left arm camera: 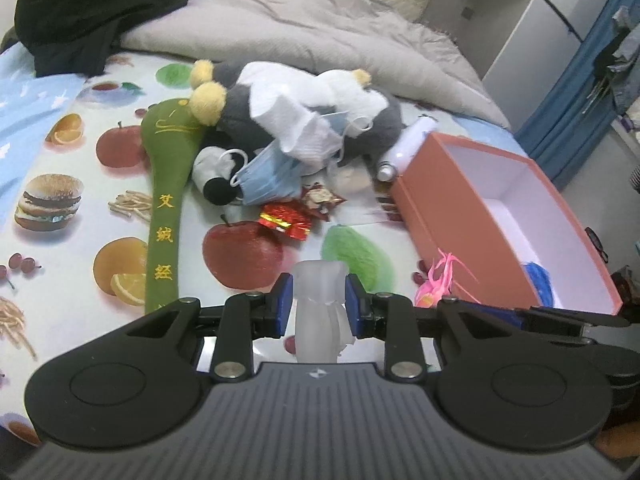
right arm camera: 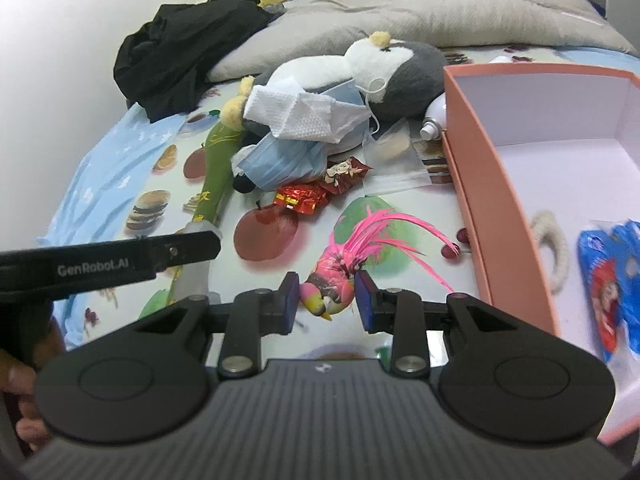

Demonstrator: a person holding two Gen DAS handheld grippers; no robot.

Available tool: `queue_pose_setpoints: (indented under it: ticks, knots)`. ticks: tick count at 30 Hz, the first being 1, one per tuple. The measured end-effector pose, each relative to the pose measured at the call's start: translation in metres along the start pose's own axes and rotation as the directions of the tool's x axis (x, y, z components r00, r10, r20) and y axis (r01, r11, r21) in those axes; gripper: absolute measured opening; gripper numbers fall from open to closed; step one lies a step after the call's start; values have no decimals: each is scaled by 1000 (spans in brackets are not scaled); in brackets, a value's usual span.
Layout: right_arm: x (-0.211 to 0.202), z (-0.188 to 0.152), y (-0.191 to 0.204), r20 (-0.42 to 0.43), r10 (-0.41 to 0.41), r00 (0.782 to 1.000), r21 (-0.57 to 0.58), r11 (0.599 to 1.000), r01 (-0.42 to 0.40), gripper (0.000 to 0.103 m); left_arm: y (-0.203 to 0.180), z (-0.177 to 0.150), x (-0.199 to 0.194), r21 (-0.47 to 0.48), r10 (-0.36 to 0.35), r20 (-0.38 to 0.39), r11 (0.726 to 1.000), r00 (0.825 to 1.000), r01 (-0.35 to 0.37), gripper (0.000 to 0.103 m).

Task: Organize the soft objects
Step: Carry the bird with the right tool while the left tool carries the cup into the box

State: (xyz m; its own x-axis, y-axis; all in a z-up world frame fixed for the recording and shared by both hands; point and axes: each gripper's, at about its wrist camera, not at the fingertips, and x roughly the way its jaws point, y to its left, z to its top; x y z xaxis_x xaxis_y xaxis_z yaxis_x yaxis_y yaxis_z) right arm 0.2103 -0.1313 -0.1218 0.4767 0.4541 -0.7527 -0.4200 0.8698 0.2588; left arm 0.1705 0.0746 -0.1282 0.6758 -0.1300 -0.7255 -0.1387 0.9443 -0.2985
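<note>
Pink feathered bird toy clamped in right hand-held gripper, next lifted into orange box; left hand-held gripper clamps translucent piece

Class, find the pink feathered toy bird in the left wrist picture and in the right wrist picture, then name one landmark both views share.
Left wrist view: pink feathered toy bird sits lower right, beside the orange box's near wall.
Right wrist view: bottom centre, between the fingers of the right gripper, tail feathers pointing up and right.
Shared landmark: the orange box, right of the bird in both.
</note>
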Motion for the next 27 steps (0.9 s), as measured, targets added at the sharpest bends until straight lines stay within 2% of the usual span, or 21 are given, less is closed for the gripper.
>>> queue_pose_setpoints:
  ticks: [12,17,27]
  knots:
    - [-60,-13,3,85,-19,996,18,1000,17,34,-33,-4,-45,33,-42,64,999,997,40,33]
    - [-82,-5,0,140,-32,990,9,999,31,34,-49,9,-58,46,-81,103,996,991,77,33]
    - [-124,18,-21,239,-89,967,25,996,85,34,-105,38,-60,145,-174,137,977,975,154,33]
